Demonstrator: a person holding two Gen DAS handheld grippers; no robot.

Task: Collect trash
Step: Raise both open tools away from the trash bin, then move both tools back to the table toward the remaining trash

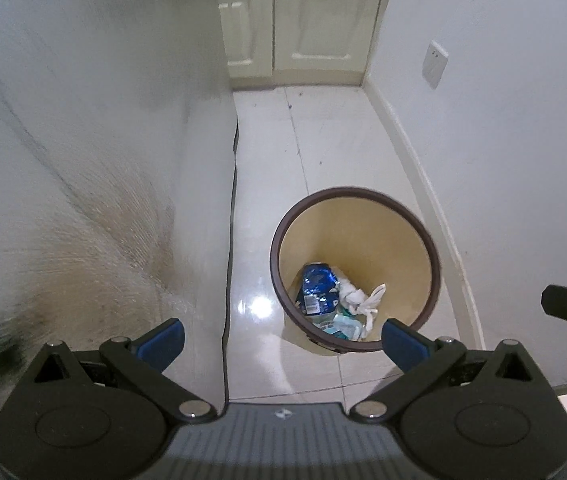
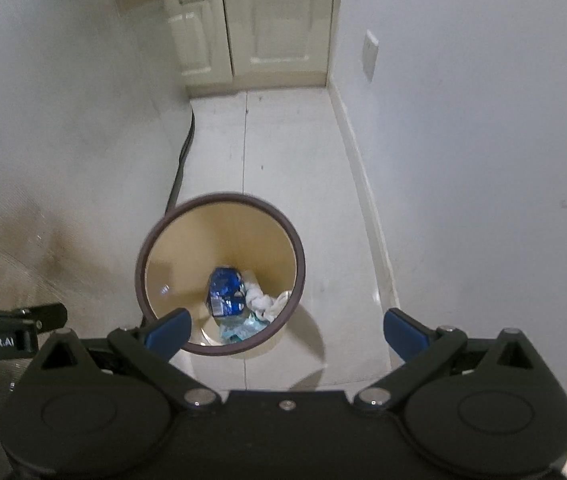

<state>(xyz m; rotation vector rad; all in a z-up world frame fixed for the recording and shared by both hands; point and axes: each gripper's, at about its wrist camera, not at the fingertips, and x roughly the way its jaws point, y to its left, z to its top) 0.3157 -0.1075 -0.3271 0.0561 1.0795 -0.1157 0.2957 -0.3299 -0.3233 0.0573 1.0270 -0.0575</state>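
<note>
A round trash bin (image 1: pixel 423 240) with a dark brown rim and tan inside stands on the white tiled floor. It also shows in the right wrist view (image 2: pixel 187 240). Inside lie a crumpled blue wrapper (image 1: pixel 317 288), white tissue (image 1: pixel 359 300) and pale teal packaging (image 1: pixel 341 326); the wrapper (image 2: pixel 223 290) and tissue (image 2: pixel 261 302) show in the right wrist view too. My left gripper (image 1: pixel 283 344) is open and empty, above the bin's near left. My right gripper (image 2: pixel 287 334) is open and empty, above the bin's near right side.
A white wall (image 1: pixel 83 120) with a brown stain stands close on the left. A white wall (image 1: pixel 503 140) with a socket plate (image 1: pixel 435 64) and skirting is on the right. Cream cabinets (image 1: pixel 295 28) close the far end. A dark cable (image 2: pixel 181 168) runs along the left wall.
</note>
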